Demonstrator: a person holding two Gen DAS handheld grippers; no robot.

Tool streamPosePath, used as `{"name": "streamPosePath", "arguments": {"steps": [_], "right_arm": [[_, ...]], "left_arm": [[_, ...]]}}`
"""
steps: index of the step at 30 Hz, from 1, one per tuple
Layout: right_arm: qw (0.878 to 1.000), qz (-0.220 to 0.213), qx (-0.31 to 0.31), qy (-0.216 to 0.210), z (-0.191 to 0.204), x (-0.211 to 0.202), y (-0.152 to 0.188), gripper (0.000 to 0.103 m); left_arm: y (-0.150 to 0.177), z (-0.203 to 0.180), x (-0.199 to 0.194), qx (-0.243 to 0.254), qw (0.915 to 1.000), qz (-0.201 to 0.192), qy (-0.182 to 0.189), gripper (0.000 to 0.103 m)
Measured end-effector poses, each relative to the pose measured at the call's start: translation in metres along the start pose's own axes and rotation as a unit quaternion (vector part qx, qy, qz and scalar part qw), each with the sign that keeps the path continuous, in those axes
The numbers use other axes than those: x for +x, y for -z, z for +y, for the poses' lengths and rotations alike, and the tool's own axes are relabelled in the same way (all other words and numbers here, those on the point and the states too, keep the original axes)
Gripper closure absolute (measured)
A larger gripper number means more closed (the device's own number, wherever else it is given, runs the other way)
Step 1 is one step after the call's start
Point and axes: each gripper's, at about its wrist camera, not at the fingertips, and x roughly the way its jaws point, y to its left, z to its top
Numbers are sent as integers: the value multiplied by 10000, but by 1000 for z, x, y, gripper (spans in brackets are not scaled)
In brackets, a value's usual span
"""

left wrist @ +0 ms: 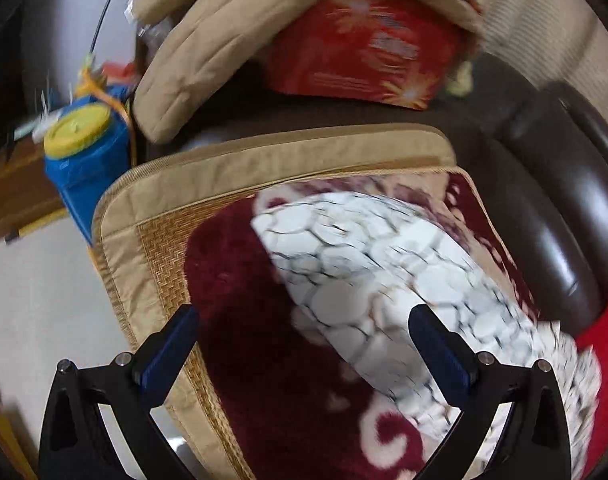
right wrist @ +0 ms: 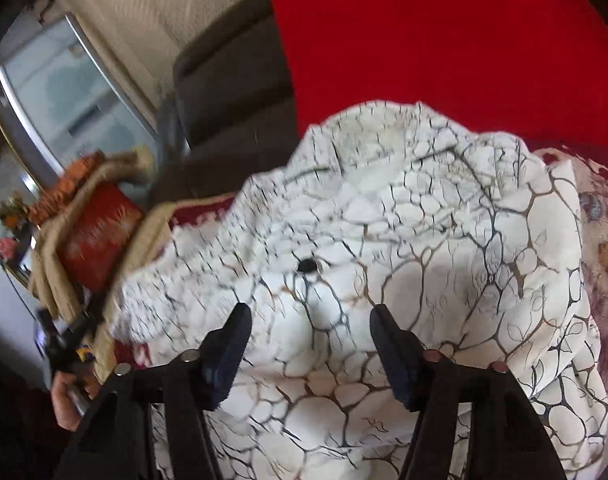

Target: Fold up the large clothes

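A white garment (left wrist: pixel 388 264) with a dark cracked-stone print lies bunched on a maroon floral blanket (left wrist: pixel 239 320) over a tan woven mat (left wrist: pixel 163 240). My left gripper (left wrist: pixel 304 316) is open above the blanket, its right finger over the garment's edge, holding nothing. In the right wrist view the same garment (right wrist: pixel 424 240) fills the middle, crumpled, with a small black button (right wrist: pixel 307 266). My right gripper (right wrist: pixel 310 316) is open just above the cloth, empty.
A blue jar with a yellow lid (left wrist: pixel 83 148) stands left of the mat. Tan quilted cushions (left wrist: pixel 207 48) and a red patterned pillow (left wrist: pixel 364 48) lie behind. A dark leather sofa arm (left wrist: pixel 544 208) is to the right. A red cloth (right wrist: pixel 444 40) lies beyond the garment.
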Motion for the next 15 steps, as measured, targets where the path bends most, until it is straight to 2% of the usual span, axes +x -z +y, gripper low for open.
{"name": "streamPosePath", "arguments": {"steps": [5,6,7,11,15], "right_arm": [[9999,-82,-125,7,5,6,-1,37],[9998,-103,-173,-4,7,5,-1,37],[9997,-124,-208,-12,8,4,-1,37],[9995,-151,-255,-49,19,-2,-3,37],[9997,-167,-194,-49,16,-3,-5,37]], "left_arm": [[-8,20,23,-540,9966,358,500,1],[-7,19,27,-593,9953,435,632,6],[-7,18,32,-623,9937,526,768,7],[-1,11,48,-838,9820,898,1433,8],[3,-4,50,-735,9799,1007,1557,8]]}}
